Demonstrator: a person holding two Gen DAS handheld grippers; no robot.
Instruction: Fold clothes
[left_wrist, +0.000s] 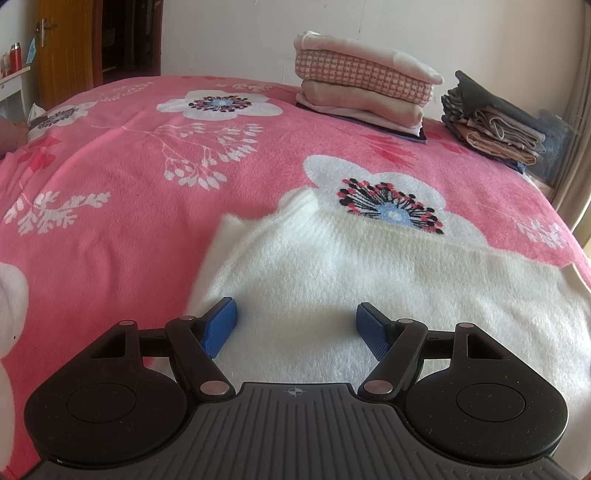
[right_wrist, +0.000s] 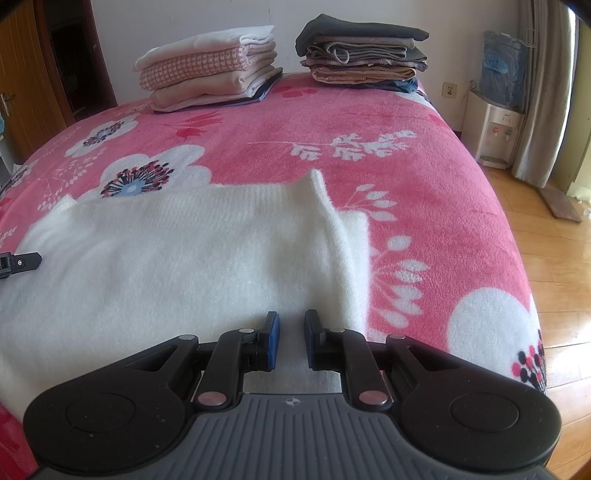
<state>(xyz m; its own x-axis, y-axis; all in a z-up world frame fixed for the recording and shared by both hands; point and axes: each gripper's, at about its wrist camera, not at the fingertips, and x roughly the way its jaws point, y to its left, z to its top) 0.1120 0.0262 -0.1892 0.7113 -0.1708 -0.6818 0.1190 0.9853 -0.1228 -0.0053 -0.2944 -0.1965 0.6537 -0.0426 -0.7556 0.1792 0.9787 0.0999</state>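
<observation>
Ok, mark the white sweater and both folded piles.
white sweater (right_wrist: 166, 258), right wrist view, middle of its body.
pink folded pile (right_wrist: 207, 66), right wrist view, checked layer.
dark folded pile (right_wrist: 365, 55), right wrist view, front folds.

A fluffy white sweater (left_wrist: 369, 288) lies flat on the pink flowery bed (left_wrist: 129, 184). Its ribbed edge points to the far side. One side is folded over the middle. At the far end of the bed sit 2 neat piles of folded clothes (right_wrist: 210, 66), side by side.
</observation>
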